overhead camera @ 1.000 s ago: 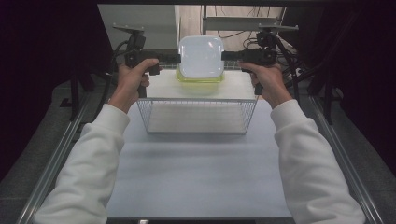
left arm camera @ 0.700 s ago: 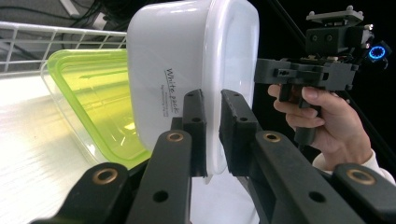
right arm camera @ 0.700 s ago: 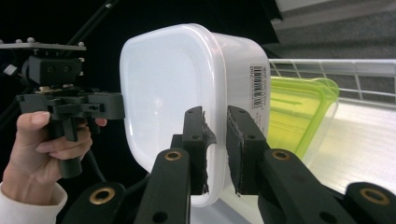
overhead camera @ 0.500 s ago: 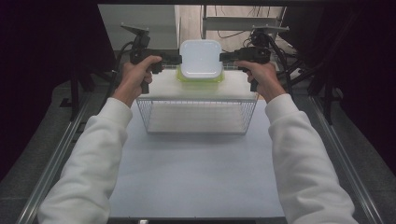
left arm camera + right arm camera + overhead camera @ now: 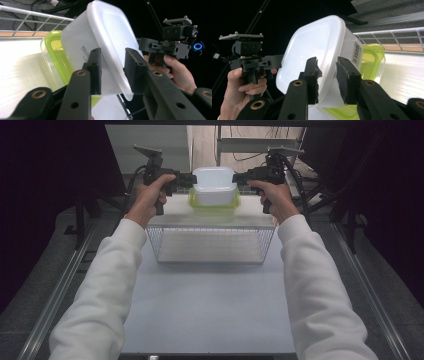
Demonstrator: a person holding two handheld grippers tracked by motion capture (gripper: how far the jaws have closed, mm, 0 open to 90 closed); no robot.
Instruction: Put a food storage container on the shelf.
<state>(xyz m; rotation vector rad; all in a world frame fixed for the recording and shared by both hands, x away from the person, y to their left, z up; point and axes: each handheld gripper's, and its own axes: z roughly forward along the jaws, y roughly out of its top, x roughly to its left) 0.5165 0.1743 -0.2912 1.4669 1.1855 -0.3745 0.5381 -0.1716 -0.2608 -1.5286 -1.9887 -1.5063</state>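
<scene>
Together left gripper [image 5: 189,179] and right gripper [image 5: 241,177] pinch white container [image 5: 215,185] rim, jaws nearly closed.

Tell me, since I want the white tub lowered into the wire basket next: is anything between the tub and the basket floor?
Yes. A green-lidded box sits right under the white tub, at the wire basket far side. Both grippers, left and right, clamp the tub's rims.

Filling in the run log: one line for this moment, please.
left gripper: shut on white container | right gripper: shut on white container | container held above green-lidded box
</scene>
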